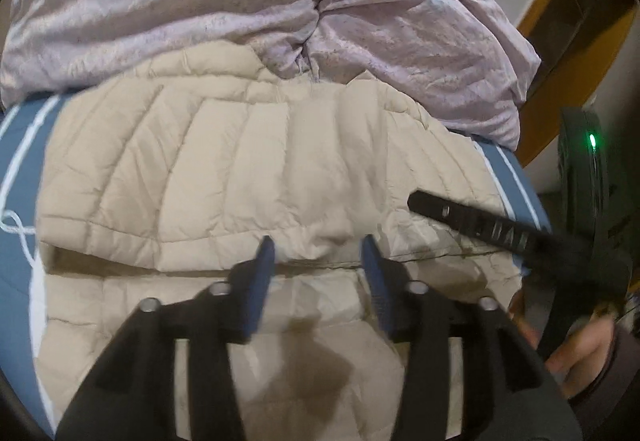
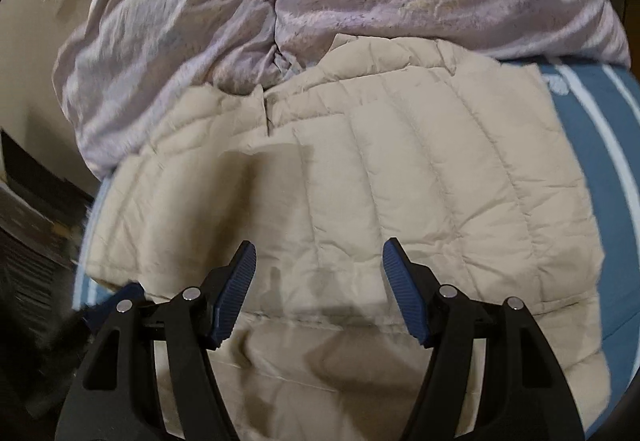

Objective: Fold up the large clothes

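Left gripper point(image 1: 320, 253), black-framed with ribbed blue pads, jaws apart and empty above beige quilted puffer jacket point(image 1: 248, 169). Right gripper point(image 2: 319, 261) likewise spread wide, clear of it. Jacket folded on blue white-striped bedsheet point(image 2: 592, 145), touching crumpled shiny lilac duvet point(image 1: 180, 1).
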### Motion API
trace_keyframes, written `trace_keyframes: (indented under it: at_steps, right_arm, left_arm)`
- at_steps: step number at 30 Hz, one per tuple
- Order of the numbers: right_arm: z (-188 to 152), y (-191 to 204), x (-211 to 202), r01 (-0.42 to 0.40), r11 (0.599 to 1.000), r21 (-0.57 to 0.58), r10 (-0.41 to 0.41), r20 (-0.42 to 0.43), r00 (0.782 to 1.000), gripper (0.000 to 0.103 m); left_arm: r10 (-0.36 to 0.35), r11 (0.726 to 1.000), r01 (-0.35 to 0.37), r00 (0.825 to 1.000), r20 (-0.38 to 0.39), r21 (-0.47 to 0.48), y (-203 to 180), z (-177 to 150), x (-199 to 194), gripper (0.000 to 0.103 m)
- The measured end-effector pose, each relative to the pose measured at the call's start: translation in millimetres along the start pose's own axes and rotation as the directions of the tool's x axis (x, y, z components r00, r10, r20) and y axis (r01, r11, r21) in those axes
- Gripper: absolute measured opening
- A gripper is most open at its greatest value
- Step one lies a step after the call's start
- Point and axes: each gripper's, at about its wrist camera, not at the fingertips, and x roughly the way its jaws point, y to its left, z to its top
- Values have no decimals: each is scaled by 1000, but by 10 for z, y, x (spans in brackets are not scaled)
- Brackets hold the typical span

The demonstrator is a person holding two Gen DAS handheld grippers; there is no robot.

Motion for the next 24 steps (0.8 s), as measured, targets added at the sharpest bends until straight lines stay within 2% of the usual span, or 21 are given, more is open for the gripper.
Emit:
trace_keyframes:
  at_steps: [5, 9, 12, 13, 15, 17, 20, 24]
  right_arm:
    - [78, -21, 85, -135, 986, 96, 139, -33, 990, 65]
    - [79, 100, 232, -194, 975, 104, 203, -88, 975, 54]
    - [58, 192, 352, -205, 974, 97, 216, -128, 968, 49]
    - [44, 226, 402, -211, 973, 98, 223, -142, 964, 42]
    - [18, 266, 446, -223, 971, 93, 235, -156, 959, 21]
    - [-5, 315, 440, -219, 974, 62, 226, -147, 963, 9]
    - [-4, 317, 345, -193, 981, 26, 195, -98, 976, 4]
    - [49, 151, 226, -141, 989, 44, 144, -50, 988, 4]
  left_arm:
    - [33, 999, -33, 999, -3, 20, 3, -5, -14, 48]
    - [57, 998, -57, 998, -18, 6, 71, -31, 4, 48]
    - [79, 997, -79, 997, -27, -6, 142, -60, 10, 48]
    - [85, 996, -86, 996, -29, -10, 162, -67, 8, 48]
    - [98, 995, -99, 995, -32, -16, 192, -76, 1, 50]
    - [114, 993, -115, 993, -31, -29, 247, -83, -16, 52]
    - [130, 990, -131, 991, -27, -44, 310, -74, -46, 53]
    - [153, 986, -153, 988, -10, -66, 418, -26, -103, 53]
